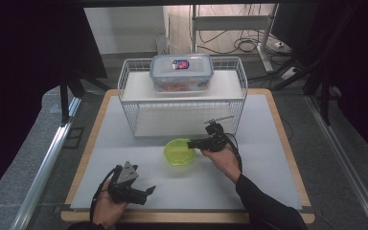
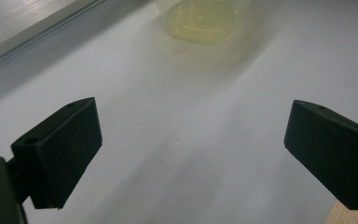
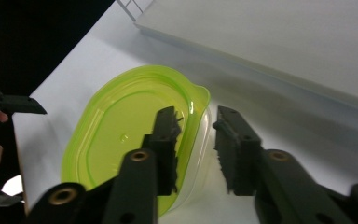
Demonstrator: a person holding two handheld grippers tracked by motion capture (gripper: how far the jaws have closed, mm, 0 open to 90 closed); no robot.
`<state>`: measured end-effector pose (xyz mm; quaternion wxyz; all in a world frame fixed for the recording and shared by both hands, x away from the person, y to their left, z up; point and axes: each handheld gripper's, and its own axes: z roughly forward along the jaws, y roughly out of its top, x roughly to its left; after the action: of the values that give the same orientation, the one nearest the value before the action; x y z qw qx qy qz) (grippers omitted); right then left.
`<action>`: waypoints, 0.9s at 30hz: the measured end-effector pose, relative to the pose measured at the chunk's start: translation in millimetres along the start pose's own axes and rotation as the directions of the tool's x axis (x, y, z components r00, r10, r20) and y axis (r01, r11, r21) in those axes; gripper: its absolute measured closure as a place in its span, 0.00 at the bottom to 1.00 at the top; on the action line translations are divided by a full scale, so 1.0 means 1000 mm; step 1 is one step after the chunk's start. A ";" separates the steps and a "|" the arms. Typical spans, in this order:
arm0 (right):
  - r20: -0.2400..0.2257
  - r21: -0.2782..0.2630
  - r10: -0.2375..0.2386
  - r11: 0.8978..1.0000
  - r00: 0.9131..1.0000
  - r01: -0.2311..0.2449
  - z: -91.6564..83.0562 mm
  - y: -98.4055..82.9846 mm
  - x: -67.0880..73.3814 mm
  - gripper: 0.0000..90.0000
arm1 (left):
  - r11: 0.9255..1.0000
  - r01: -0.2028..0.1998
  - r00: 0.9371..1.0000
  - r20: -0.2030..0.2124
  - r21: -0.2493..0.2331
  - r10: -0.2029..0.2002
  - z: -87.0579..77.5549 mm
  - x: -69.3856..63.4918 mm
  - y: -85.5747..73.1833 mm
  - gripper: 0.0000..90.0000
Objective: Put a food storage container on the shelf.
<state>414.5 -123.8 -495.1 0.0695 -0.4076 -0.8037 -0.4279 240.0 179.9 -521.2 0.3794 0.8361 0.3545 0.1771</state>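
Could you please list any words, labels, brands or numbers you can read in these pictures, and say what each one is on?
No text can be read.
The sticker on the lid of the clear storage box, on top of the wire rack: red and blue, too small and blurred to read.
The green container: no print visible.

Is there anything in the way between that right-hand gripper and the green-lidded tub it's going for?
Nothing visible. The right gripper already straddles the rim of the green-lidded container, one jaw over the lid, the other outside the clear wall, with no object between. Whether the pads press yet is unclear.
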 end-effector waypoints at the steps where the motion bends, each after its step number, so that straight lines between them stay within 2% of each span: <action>1: -0.012 0.000 0.014 1.000 1.000 -0.014 0.000 0.000 -0.001 0.83 | 1.000 -0.001 1.000 0.001 0.000 0.001 0.000 0.000 0.000 0.04; 3: -0.031 0.004 0.036 0.999 0.999 -0.036 0.001 0.000 -0.002 0.87 | 1.000 -0.003 1.000 0.000 0.002 0.003 0.001 -0.001 0.000 0.04; 5: -0.071 0.007 0.050 0.999 0.996 -0.049 0.002 0.000 -0.003 0.90 | 1.000 -0.007 1.000 0.000 0.006 0.007 0.001 -0.001 0.000 0.04; 8: -0.081 0.014 0.055 0.998 0.995 -0.054 0.001 0.001 -0.001 0.90 | 1.000 -0.009 1.000 -0.002 0.008 0.009 0.001 -0.001 0.000 0.04; 14: -0.167 0.007 0.100 0.995 0.981 -0.100 -0.004 0.001 0.002 0.93 | 1.000 -0.013 1.000 -0.002 0.012 0.013 0.002 -0.002 0.000 0.04; 18: -0.167 -0.004 0.066 0.998 0.984 -0.067 -0.007 0.003 0.009 0.93 | 1.000 -0.016 1.000 -0.002 0.014 0.016 0.002 -0.002 0.000 0.05; 21: -0.186 -0.011 0.071 0.997 0.980 -0.074 -0.010 0.004 0.010 0.94 | 1.000 -0.015 1.000 -0.004 0.013 0.015 0.002 -0.002 0.000 0.04; 23: -0.175 -0.018 0.057 0.998 0.983 -0.061 -0.012 0.005 0.012 0.94 | 1.000 -0.015 1.000 -0.004 0.013 0.015 0.002 -0.002 0.000 0.05; 27: -0.178 -0.024 0.057 0.998 0.982 -0.063 -0.014 0.006 0.013 0.94 | 1.000 -0.016 1.000 -0.003 0.015 0.016 0.002 -0.002 0.000 0.05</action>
<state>406.8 -124.7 -476.7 0.1476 -0.3930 -0.7752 -0.4720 240.0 177.4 -522.4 0.3711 0.8414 0.3499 0.1789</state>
